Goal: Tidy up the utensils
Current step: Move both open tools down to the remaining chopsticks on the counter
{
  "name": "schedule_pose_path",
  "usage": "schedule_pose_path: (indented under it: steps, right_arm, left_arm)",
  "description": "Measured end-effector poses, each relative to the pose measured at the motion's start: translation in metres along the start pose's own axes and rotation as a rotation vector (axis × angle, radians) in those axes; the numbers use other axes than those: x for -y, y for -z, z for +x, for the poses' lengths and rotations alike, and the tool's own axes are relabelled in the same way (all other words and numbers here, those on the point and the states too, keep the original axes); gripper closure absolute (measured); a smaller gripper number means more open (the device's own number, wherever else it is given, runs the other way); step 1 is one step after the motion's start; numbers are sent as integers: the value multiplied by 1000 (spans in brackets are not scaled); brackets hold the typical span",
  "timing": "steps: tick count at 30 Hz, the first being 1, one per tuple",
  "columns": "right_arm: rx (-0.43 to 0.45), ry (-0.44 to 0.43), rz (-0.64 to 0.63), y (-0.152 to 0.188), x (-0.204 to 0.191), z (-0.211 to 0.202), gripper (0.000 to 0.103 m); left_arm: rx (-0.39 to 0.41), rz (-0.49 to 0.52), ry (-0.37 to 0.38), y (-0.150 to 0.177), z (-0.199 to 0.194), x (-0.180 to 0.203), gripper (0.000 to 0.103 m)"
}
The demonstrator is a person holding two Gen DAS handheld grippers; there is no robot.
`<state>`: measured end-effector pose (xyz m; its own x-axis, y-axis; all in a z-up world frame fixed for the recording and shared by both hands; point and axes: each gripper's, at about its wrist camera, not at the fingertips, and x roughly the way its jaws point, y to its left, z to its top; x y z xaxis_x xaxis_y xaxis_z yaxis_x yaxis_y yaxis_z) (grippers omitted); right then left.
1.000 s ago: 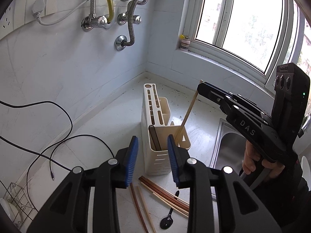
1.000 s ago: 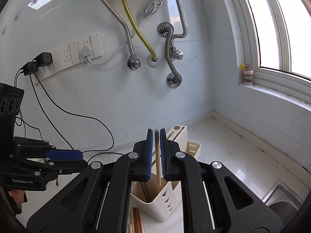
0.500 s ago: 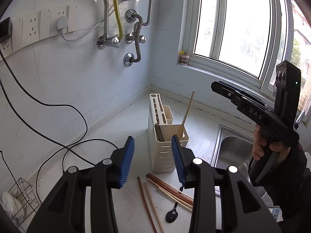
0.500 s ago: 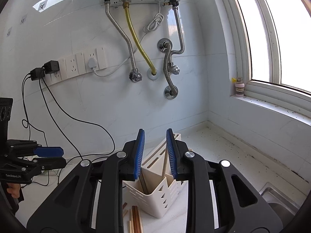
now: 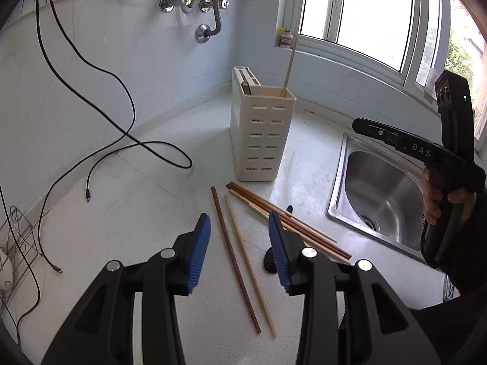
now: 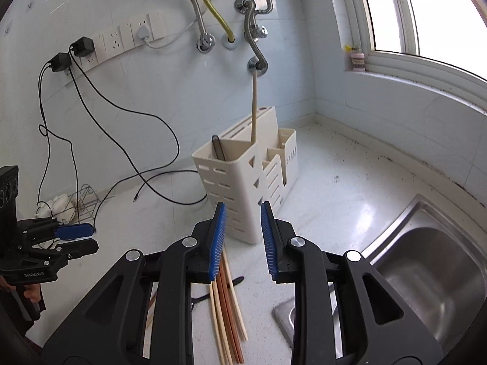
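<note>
A cream slotted utensil holder [image 5: 261, 133] [image 6: 240, 182] stands on the white counter. One pale chopstick [image 5: 289, 64] [image 6: 254, 106] leans upright in it, and a dark flat handle [image 6: 217, 149] sticks out beside it. Loose chopsticks [image 5: 236, 261] [image 6: 226, 304], brown and pale, lie in front of the holder. My left gripper [image 5: 239, 243] [image 6: 71, 238] is open and empty, low over two of them. A black spoon [image 5: 269, 266] is partly hidden behind its right finger. My right gripper [image 6: 242, 222] [image 5: 383, 132] is open and empty, short of the holder.
A steel sink [image 5: 380, 188] [image 6: 426, 258] is set into the counter on the right. Black cables [image 5: 134, 140] trail across the counter on the left, near a wire rack [image 5: 15, 249]. Pipes and wall sockets sit on the back wall, and a small jar [image 6: 356, 60] on the window sill.
The right gripper opened and let go of the pale chopstick, which now stands in the holder. Both grippers drew back and sank toward the counter. The left jaws opened a little wider.
</note>
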<state>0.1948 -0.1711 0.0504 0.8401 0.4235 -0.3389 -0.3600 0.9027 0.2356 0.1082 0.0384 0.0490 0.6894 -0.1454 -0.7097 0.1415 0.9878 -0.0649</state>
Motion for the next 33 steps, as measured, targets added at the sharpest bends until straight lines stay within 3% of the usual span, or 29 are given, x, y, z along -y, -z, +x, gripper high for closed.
schedule_pose_path:
  steps: [7,16,22,33]
  right_arm:
    - [-162,0,-63,54,7,20,80]
    - [-340,-54,-161,101,5,49,83]
    - [-382,-69,-197,115,1,57,90]
    - [-419,-90,-212,122,1,61,90]
  left_arm:
    - [-92,18,-3,55,19,-2,64]
    - [-208,13,-8,93,40,6,64]
    - [-220,10,-17,105,41,8,66]
    - [-235,8,-15,110,49,7,70]
